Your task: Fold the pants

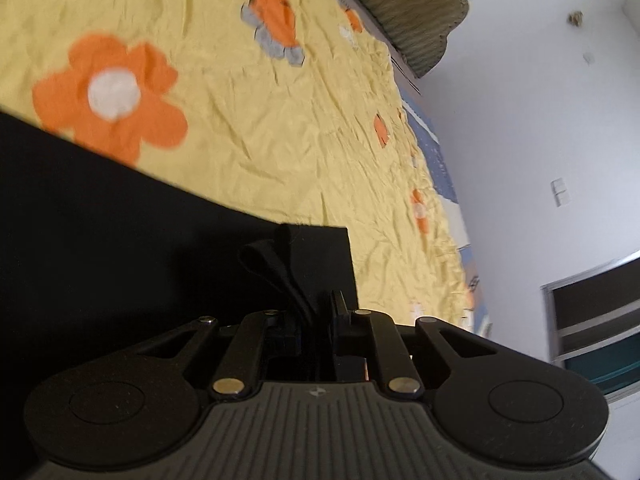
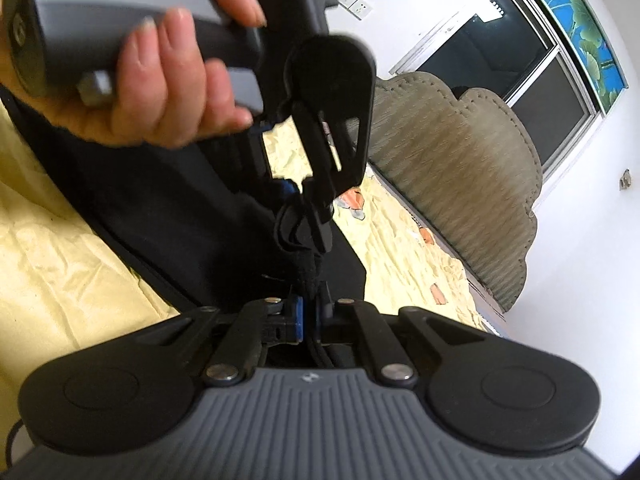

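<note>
Over the yellow flowered bedsheet we held the black pants lifted, their bunched edge clamped in the left gripper fingers and likewise pinched in the right gripper fingers just beside it.

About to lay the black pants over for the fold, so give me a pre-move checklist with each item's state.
1. Left gripper shut on the black pants: ok, fabric bunched between its fingers.
2. Right gripper shut on the pants: ok, a twisted bunch is pinched.
3. The two grippers close together on the same cloth: ok, right view shows the left one just ahead.
4. Yellow flowered bedsheet ahead free for landing: ok, though wrinkled.
5. Pant legs aligned: cannot tell, mostly out of view.
6. Clear of the headboard: ok.
</note>
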